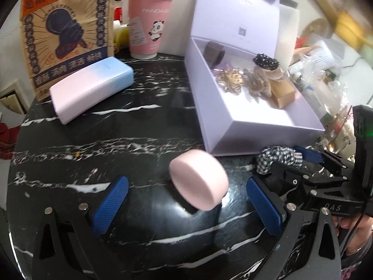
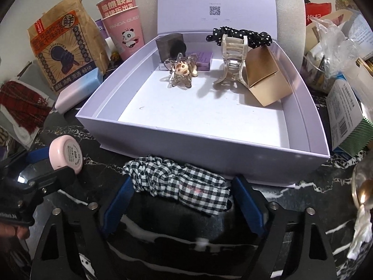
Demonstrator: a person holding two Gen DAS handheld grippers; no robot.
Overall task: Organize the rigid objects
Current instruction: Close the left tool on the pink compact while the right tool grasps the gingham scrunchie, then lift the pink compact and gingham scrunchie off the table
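Note:
A round pink compact (image 1: 198, 179) stands tilted on the black marble table (image 1: 139, 140), between the blue fingers of my left gripper (image 1: 186, 205), which is open around it without touching. It also shows in the right wrist view (image 2: 66, 152). My right gripper (image 2: 184, 200) is shut on a black-and-white checked scrunchie (image 2: 179, 179), just in front of the open lilac box (image 2: 209, 144). The box holds a star keychain (image 2: 180, 72), a cream claw clip (image 2: 233, 60), a gold carton (image 2: 265, 77), a dotted scrunchie (image 2: 240, 35) and a dark bottle (image 2: 170, 46).
A pink-blue case (image 1: 91, 88) lies at the table's left. A printed paper bag (image 1: 63, 30) and stacked pink cups (image 1: 149, 18) stand behind it. Plastic bags and cartons (image 2: 345, 74) crowd the right of the box. The box lid (image 2: 216, 2) stands upright.

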